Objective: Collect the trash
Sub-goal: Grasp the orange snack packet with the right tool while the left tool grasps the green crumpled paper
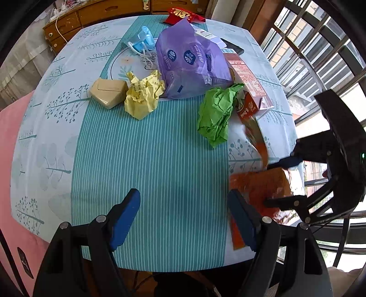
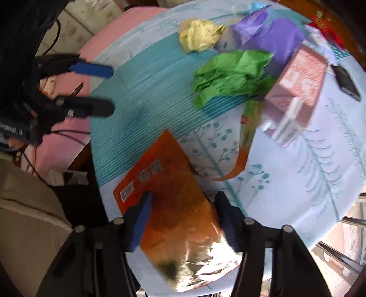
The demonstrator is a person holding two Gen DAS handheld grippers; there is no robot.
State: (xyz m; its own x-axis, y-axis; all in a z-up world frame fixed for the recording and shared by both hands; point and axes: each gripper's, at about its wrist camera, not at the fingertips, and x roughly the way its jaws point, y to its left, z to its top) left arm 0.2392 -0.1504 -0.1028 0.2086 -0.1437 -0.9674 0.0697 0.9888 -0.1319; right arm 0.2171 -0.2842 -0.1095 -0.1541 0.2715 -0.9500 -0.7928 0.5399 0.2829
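An orange foil wrapper (image 2: 173, 182) lies flat at the near edge of the table (image 2: 297, 187), its silver inside showing. My right gripper (image 2: 184, 196) points down over it, fingers straddling the wrapper, pads not clearly pressing. In the left wrist view that same right gripper (image 1: 270, 184) stands at the right with the orange foil wrapper (image 1: 258, 182) between its fingers. My left gripper (image 1: 183, 196) hangs open over the teal striped cloth, nothing in it. Beyond lie crumpled green paper (image 1: 217, 112), crumpled yellow paper (image 1: 143, 96), a blue face mask (image 1: 144, 38) and a drink carton (image 1: 249, 82).
A purple tissue pack (image 1: 189, 61), a beige box (image 1: 108, 91), a red envelope (image 1: 183, 14) and a black flat device (image 1: 232, 46) crowd the far half. Window bars (image 1: 320, 45) stand to the right, a pink cushion (image 1: 11, 137) to the left.
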